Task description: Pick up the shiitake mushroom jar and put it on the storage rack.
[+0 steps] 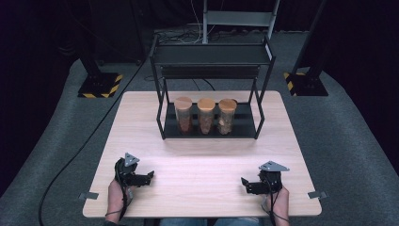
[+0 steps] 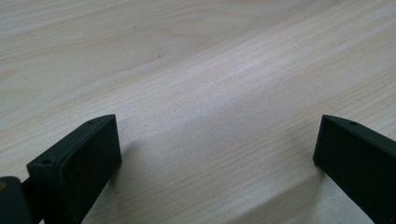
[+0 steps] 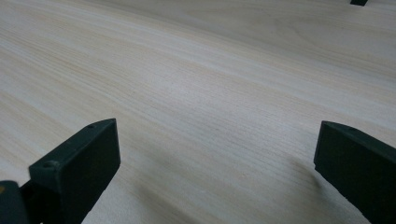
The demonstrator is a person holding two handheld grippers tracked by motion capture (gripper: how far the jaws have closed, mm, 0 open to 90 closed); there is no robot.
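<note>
A: How many jars?
B: Three cork-lidded jars (image 1: 205,116) in a row on the black rack (image 1: 210,128), well beyond both grippers.
A: And those?
B: Left gripper (image 1: 149,176) and right gripper (image 1: 244,182) rest near the table (image 1: 197,160) front edge, jaws spread, empty

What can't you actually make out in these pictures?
- What fills the three clear, wooden-lidded jars: too small in the high view.
- The top tray of the black metal rack: too dark in the high view.
- The person's forearms: cut off by the bottom edge.
- Left gripper and right gripper: bodies cut off below their open jaws.
</note>
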